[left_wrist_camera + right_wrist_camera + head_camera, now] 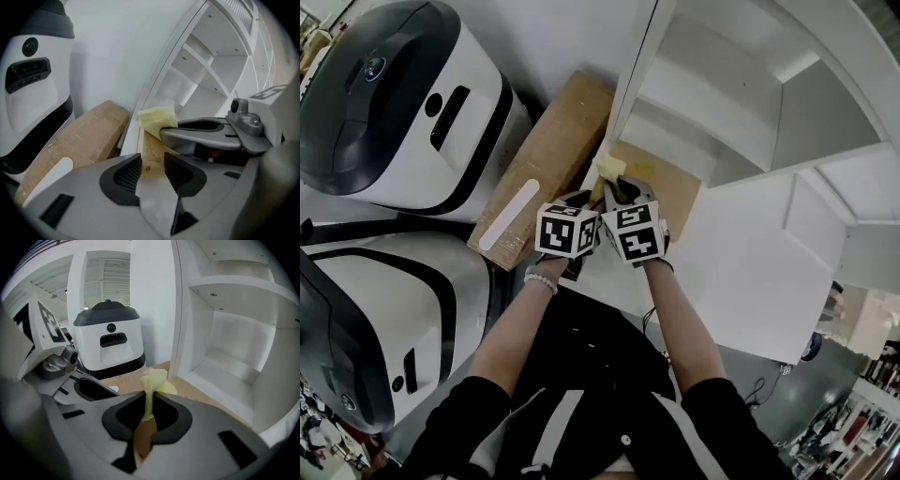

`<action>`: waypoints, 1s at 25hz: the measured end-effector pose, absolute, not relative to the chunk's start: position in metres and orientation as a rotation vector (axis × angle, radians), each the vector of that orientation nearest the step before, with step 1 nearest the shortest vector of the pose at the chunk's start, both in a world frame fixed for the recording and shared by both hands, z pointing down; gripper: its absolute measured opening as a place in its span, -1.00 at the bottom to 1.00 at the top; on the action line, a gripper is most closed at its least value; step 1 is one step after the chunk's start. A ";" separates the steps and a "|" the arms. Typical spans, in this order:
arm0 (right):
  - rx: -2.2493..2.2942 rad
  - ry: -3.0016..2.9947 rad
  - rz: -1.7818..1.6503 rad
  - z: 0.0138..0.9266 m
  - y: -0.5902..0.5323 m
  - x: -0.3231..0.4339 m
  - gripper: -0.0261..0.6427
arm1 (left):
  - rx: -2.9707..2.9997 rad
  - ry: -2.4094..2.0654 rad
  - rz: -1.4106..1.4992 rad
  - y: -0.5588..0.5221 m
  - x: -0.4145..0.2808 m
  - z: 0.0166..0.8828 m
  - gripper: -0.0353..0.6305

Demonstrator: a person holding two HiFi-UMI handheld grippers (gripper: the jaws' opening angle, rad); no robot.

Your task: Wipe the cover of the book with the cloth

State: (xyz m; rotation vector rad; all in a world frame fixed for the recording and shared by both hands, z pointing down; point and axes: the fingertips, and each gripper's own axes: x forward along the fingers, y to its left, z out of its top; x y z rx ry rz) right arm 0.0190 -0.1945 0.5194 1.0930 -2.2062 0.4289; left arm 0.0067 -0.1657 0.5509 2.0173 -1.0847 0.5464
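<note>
two holds suit us: left gripper [152, 165] clamped on the stiff book [670, 187] by its edge, right gripper [147, 416] pinching the soft, light cloth [153, 379] at a fold.

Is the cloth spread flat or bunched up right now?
Bunched: the right tongs pinch the cloth into a thin fold that puffs out above them.

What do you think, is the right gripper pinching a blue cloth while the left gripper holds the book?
No: the cloth is pale yellow, not blue, as the right gripper view shows. The right gripper pinches it while the left gripper holds the book.
</note>
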 end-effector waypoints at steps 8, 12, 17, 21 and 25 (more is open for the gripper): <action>1.125 -2.163 0.426 0.528 -0.191 0.035 -0.81 | 2.016 -1.083 0.541 -0.166 0.006 0.552 -0.42; 1.184 -2.136 0.452 0.528 -0.188 0.054 -0.81 | 2.017 -1.083 0.541 -0.166 0.005 0.552 -0.42; 1.277 -2.096 0.475 0.527 -0.183 0.087 -0.81 | 2.021 -1.080 0.540 -0.166 0.005 0.552 -0.42; 1.353 -2.047 0.507 0.528 -0.177 0.117 -0.81 | 2.025 -1.079 0.545 -0.166 0.005 0.552 -0.42; 1.415 -2.002 0.531 0.529 -0.170 0.144 -0.82 | 2.025 -1.078 0.546 -0.165 0.006 0.552 -0.42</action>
